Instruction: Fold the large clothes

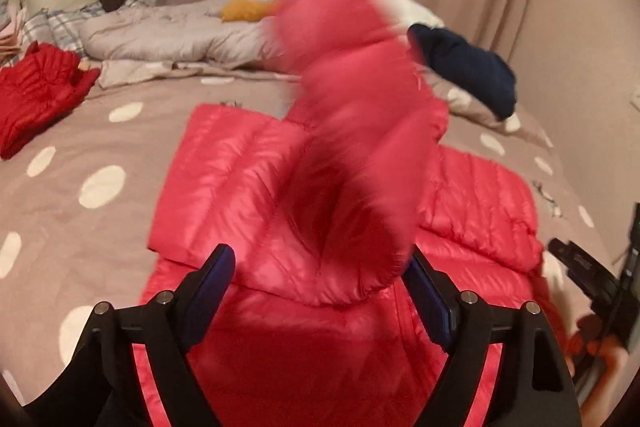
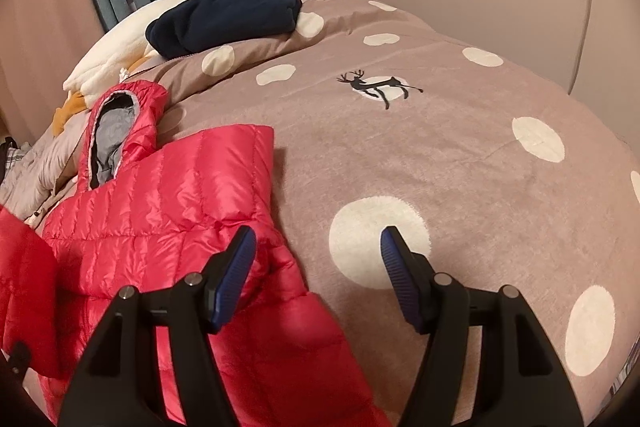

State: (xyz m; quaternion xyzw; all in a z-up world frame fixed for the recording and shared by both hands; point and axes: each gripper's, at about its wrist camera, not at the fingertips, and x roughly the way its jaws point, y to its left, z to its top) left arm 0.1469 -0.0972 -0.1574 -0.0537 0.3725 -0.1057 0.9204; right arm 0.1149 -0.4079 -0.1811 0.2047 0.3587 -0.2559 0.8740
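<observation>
A pink-red hooded puffer jacket (image 1: pixel 224 163) lies on the bed's polka-dot cover. One sleeve (image 1: pixel 360 131) is in the air over the jacket body, blurred by motion, its cuff end hanging between the fingers of my open left gripper (image 1: pixel 320 267); nothing grips it. In the right wrist view the jacket (image 2: pixel 168 203) lies at the left with its grey-lined hood (image 2: pixel 116 131) toward the curtains. My right gripper (image 2: pixel 316 247) is open and empty at the jacket's right edge, its left finger (image 2: pixel 236 267) over the fabric.
A folded red jacket (image 1: pixel 36 99) lies at the far left. A dark navy garment (image 1: pixel 468 71) (image 2: pixel 228 15) sits on a pillow at the bed's far side. A rumpled grey duvet (image 1: pixel 168 31), a yellow item (image 1: pixel 244 9) and curtains lie behind.
</observation>
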